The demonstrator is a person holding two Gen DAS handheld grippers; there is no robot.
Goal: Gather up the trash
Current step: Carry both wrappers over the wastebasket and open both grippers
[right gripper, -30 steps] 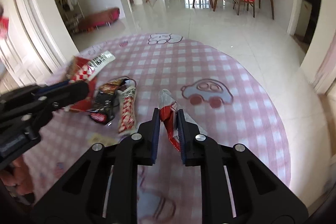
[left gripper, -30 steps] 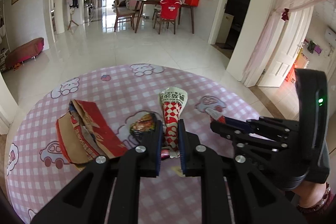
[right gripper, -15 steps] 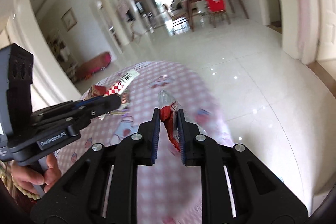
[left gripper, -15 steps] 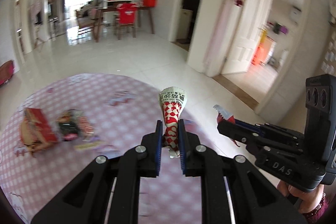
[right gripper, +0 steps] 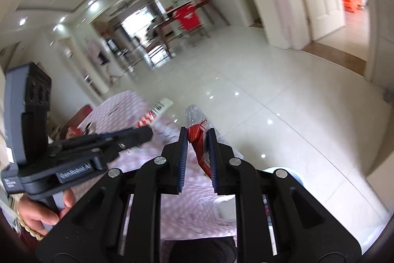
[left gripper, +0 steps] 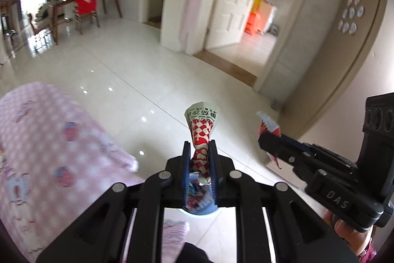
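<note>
My left gripper (left gripper: 199, 147) is shut on a red-and-white checked wrapper (left gripper: 202, 130) and holds it off the table, above a light blue bin (left gripper: 200, 207) with trash inside. My right gripper (right gripper: 197, 137) is shut on a red and clear wrapper (right gripper: 199, 139), held in the air past the table's edge. The bin's rim (right gripper: 293, 173) shows under the right gripper too. Each gripper appears in the other's view, the right one (left gripper: 264, 137) to the right, the left one (right gripper: 145, 133) to the left.
The round table with a pink checked cloth (left gripper: 49, 152) lies to the left and below. Glossy white floor tiles (left gripper: 147, 70) stretch ahead. A white pillar and doorways (left gripper: 234, 4) stand beyond; a dining table with chairs (left gripper: 83, 6) is far off.
Both grippers have lifted their wrappers off the table and swung right, past its edge, to above the bin. The other trash on the table has left the views.
</note>
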